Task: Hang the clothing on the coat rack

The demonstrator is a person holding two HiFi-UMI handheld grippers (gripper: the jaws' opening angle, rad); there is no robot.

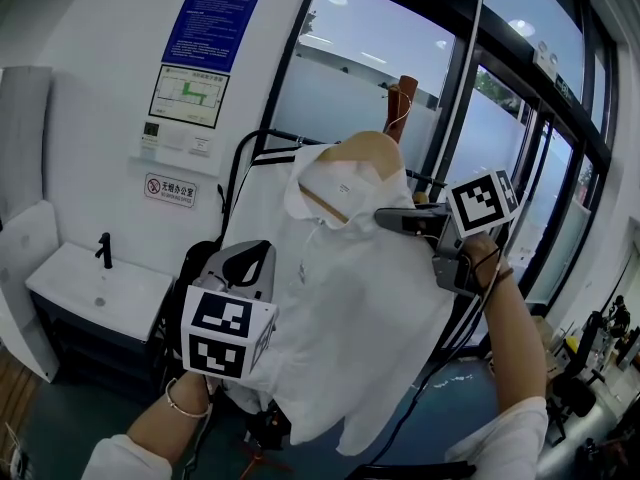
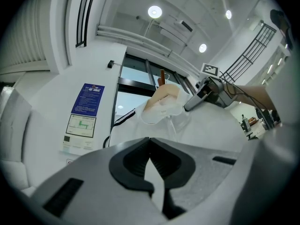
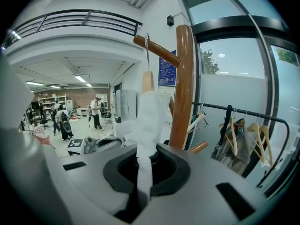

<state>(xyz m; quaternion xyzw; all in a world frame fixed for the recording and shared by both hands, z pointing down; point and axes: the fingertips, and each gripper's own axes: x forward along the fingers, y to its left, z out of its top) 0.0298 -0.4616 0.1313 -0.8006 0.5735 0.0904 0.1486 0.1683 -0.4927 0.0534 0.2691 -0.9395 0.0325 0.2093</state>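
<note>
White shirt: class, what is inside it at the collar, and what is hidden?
A wooden hanger rises out of the white shirt at its collar, its metal hook at a peg of the coat rack. The hanger's arms under the shoulders are covered by cloth.

Shirt [image 1: 350,298] hides most of hanger [image 1: 372,148] & coat rack pole [image 1: 403,98].

— What is behind, on the left?
— A white wall [image 1: 90,28] with a blue poster [image 1: 215,13]. Lower stands a white sink cabinet [image 1: 90,288] with a black tap [image 1: 104,250].
— And on the right?
— Tall windows [image 1: 360,78] in dark frames. The floor [image 1: 80,418] is grey-blue. Round ceiling lamps [image 2: 154,11] are lit, and a clothes rail [image 3: 253,115] with hangers stands beside the glass.
</note>
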